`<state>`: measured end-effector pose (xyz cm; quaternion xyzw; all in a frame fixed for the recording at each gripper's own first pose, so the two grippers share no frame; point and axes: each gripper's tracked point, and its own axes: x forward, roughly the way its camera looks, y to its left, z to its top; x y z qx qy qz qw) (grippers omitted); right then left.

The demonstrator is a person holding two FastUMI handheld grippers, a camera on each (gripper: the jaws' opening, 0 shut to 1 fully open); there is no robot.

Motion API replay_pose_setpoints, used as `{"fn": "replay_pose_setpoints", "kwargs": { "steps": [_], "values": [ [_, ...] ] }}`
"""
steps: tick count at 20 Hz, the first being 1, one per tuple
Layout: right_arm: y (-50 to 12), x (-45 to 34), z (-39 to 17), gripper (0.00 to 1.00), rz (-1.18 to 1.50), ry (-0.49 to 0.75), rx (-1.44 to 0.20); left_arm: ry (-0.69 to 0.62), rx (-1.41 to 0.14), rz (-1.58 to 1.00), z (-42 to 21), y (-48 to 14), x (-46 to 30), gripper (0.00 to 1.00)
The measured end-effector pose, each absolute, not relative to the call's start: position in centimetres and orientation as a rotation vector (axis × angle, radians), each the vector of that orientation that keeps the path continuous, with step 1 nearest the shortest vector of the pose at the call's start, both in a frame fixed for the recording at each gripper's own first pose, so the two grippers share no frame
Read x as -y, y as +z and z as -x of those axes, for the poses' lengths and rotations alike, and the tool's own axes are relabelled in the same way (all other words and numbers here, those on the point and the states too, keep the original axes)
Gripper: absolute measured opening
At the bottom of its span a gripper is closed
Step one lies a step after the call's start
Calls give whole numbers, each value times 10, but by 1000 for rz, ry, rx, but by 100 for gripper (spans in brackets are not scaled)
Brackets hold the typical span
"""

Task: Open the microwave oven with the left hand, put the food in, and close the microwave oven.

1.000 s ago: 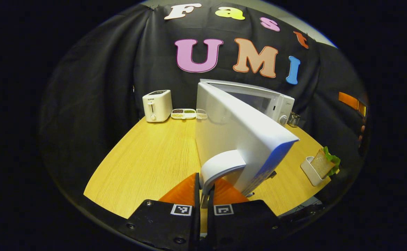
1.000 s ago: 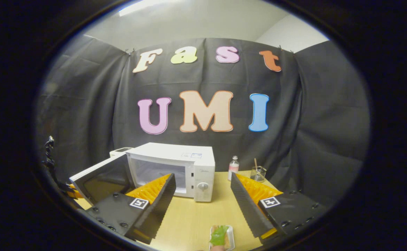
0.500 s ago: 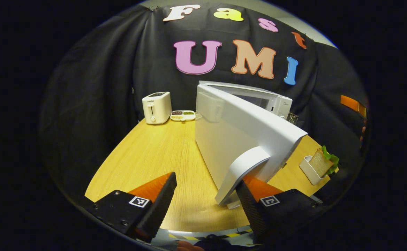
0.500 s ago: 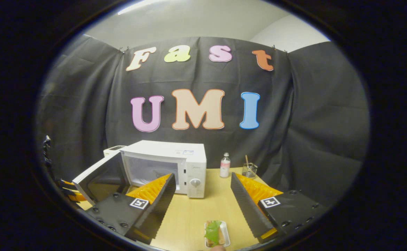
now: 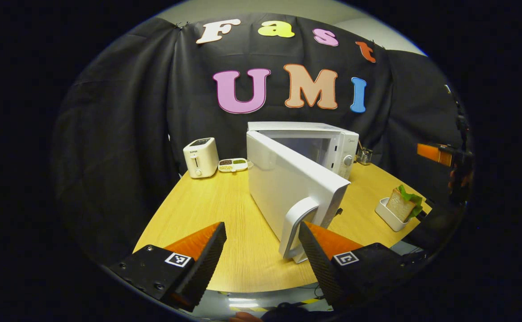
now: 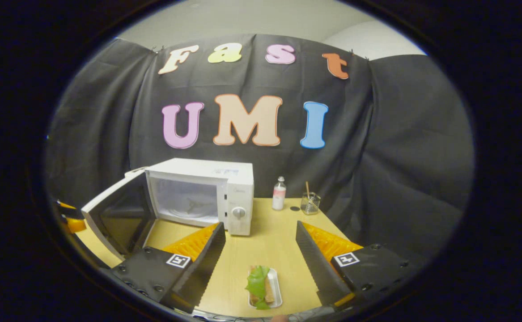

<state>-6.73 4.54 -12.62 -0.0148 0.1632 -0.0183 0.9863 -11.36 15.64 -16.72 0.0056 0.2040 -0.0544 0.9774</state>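
- Black cloth backs a wooden counter [image 5: 207,210] that carries the microwave [image 6: 238,179], a toaster [image 5: 201,151] and a bottle [image 6: 279,193].
- Your left gripper [image 5: 261,250] has its fingers spread and released, holding nothing; the door handle [image 5: 297,223] stands just ahead, near the right-hand finger.
- Door [image 5: 287,179] is swung wide, so the opening step looks done; the cavity [image 6: 184,201] is bare.
- Your right gripper [image 6: 258,252] is also spread and empty, hovering over the sandwich [image 6: 258,286] in its tray [image 6: 275,286] at the near counter edge.
- Next, as I judge it, lower the right fingers around the sandwich, or its tray, and carry it to the cavity.
- Mind the near edge right behind the tray, and the door standing out on the left; the counter between tray and microwave front lies open for the approach.
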Motion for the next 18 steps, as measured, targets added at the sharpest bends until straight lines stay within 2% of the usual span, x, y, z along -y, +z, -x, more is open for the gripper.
{"fn": "replay_pose_setpoints", "kwargs": {
  "steps": [3,9,12,14,15,17,18],
  "values": [
    [-160,-47,75,97,52,-21,-395,-128,-404,20,118,-157,-151,97],
    [-256,-36,107,100,69,-18,-622,-143,-322,38,111,-119,-137,99],
    [-288,-30,117,96,49,-29,-702,-139,-293,23,106,-108,-136,100],
    [-303,-29,120,99,38,-34,-749,-134,-268,0,104,-99,-135,100],
    [-305,-30,121,88,28,-34,-759,-129,-254,-12,101,-95,-137,100],
    [-311,-32,124,85,18,-29,-780,-125,-235,-21,98,-86,-135,99],
    [-311,-34,126,78,11,-20,-789,-125,-227,-14,97,-82,-134,100]
  ]
}}
